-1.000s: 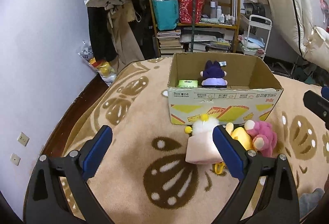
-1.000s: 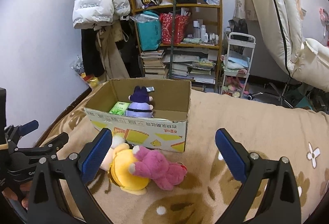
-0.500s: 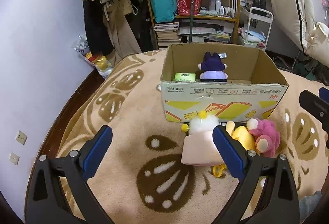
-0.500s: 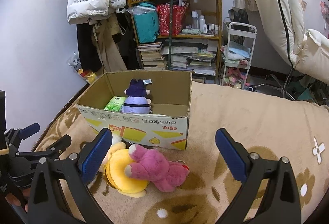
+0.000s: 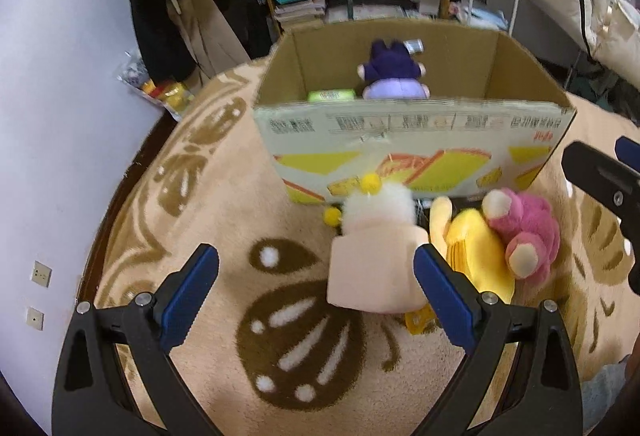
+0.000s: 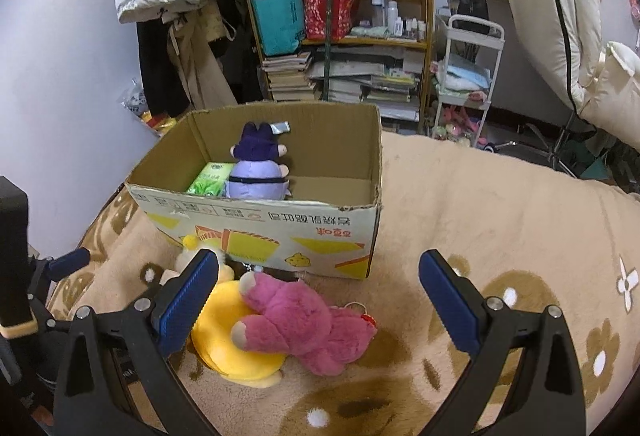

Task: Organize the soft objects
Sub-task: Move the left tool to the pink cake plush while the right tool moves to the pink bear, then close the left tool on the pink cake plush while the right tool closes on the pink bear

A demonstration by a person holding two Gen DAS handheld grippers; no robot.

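Box [image 5: 408,140] looms nearer; left hand-held gripper [image 5: 316,286] and right hand-held gripper [image 6: 320,298] stay wide open, empty.

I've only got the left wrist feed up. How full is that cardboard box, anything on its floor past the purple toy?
Observer: In the right wrist view, the cardboard box floor right of the purple plush is bare cardboard.
Operator: And that green thing beside it?
Observer: A green packet lying flat, touching the plush's left side.
Operator: Is the pink toy lying clear of the yellow one?
Observer: No, the pink plush lies partly across the yellow plush.
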